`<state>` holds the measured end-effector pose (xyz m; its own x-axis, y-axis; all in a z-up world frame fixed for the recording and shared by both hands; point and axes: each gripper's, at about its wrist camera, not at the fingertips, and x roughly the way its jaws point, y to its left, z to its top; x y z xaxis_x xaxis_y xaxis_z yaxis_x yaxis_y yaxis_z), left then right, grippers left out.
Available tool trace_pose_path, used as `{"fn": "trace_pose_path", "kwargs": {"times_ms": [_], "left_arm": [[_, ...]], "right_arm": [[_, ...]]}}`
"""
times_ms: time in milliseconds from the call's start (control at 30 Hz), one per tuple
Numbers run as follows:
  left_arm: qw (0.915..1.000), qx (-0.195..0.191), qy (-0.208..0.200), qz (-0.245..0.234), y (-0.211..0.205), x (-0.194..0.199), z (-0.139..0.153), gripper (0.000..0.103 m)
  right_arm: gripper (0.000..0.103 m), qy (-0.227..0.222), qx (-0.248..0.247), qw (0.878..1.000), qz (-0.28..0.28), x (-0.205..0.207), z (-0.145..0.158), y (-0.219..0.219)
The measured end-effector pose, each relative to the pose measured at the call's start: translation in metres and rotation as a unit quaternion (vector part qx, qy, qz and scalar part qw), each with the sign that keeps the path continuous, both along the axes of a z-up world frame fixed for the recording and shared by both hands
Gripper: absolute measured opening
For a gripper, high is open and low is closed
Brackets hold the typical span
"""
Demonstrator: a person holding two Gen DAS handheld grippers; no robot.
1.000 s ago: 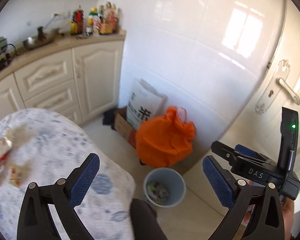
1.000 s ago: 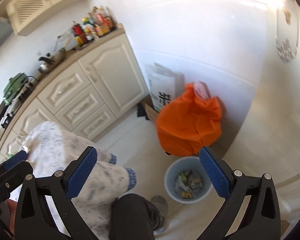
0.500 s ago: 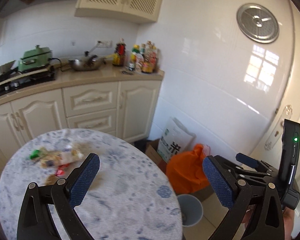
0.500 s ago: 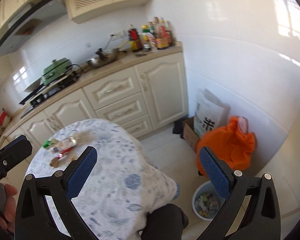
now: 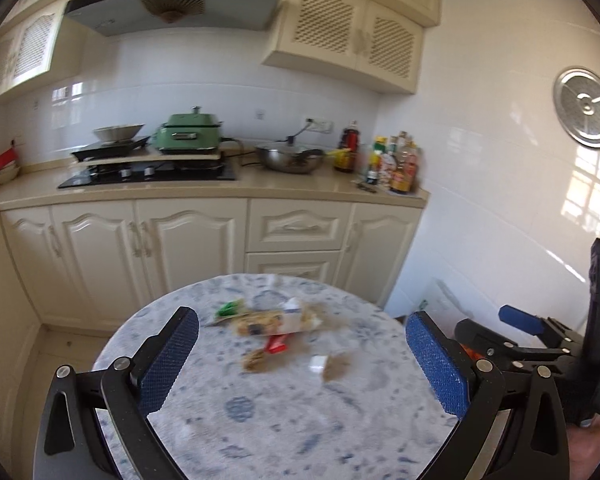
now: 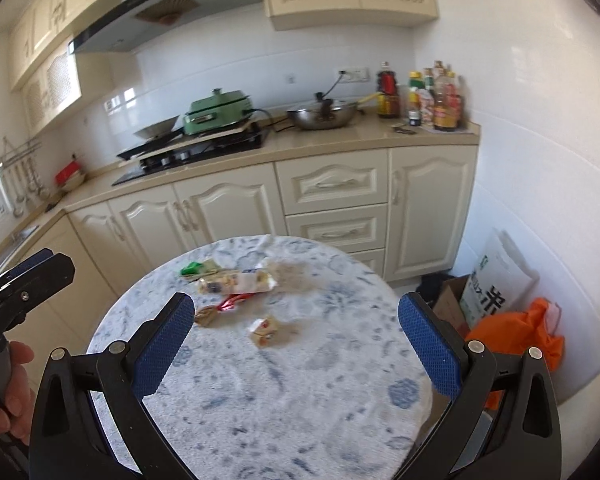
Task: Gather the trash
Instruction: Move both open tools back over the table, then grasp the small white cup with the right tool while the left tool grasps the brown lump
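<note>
Facing table (image 5: 260,420) wrappers (image 6: 236,282) now, bin gone from view; both tongs (image 5: 300,364) (image 6: 296,344) spread wide, empty.

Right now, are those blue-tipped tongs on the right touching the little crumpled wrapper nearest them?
Apart. In the right wrist view the right tongs hang open above the table, and the crumpled wrapper lies untouched between them.

This is a home kitchen. Cream raised-panel cabinets (image 6: 332,188) run under a beige stone countertop (image 6: 340,138), with lattice-door wall cupboards (image 5: 352,36) above. A black gas hob (image 5: 148,170) sits beneath a slanted range hood (image 5: 172,4), beside a green electric cooker (image 6: 218,114) and a steel wok (image 6: 324,118). Sauce and oil bottles (image 6: 432,98) crowd the counter's corner against glossy white wall tiles (image 6: 520,128). A small round table with a blue-patterned white cloth (image 6: 300,380) stands in front.
</note>
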<state>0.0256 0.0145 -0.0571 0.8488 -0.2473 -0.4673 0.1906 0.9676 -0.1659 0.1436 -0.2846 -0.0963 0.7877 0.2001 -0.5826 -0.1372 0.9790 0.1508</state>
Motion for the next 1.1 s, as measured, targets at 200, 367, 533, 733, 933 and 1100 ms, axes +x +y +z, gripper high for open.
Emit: {"fn": "trace_pose_path", "kwargs": {"times_ms": [200,367,533,733,933,1100], "left_arm": [[0.999,0.005,0.016,0.042,0.021,-0.013,-0.009,0.102],[0.9977,0.016,0.029,0.059,0.02,-0.003,-0.014,0.102],[0.9962,0.013,0.057,0.064,0.028,0.019,-0.03,0.102],[0.9941,0.019,0.091,0.056,0.027,0.058,-0.053,0.102],[0.9911,0.03,0.121,0.048,0.019,0.099,-0.08,0.102],[0.9882,0.042,0.14,0.047,0.011,0.13,-0.102,0.102]], "right_arm": [[0.103,0.013,-0.008,0.999,0.037,0.008,-0.011,0.033],[0.103,0.038,-0.014,0.997,0.062,0.019,-0.029,0.05],[0.103,0.073,-0.019,0.994,0.073,0.034,-0.056,0.059],[0.095,0.114,-0.03,0.991,0.069,0.056,-0.093,0.06],[0.085,0.147,-0.028,0.986,0.07,0.081,-0.125,0.061],[0.077,0.165,-0.023,0.983,0.077,0.102,-0.147,0.067]]}}
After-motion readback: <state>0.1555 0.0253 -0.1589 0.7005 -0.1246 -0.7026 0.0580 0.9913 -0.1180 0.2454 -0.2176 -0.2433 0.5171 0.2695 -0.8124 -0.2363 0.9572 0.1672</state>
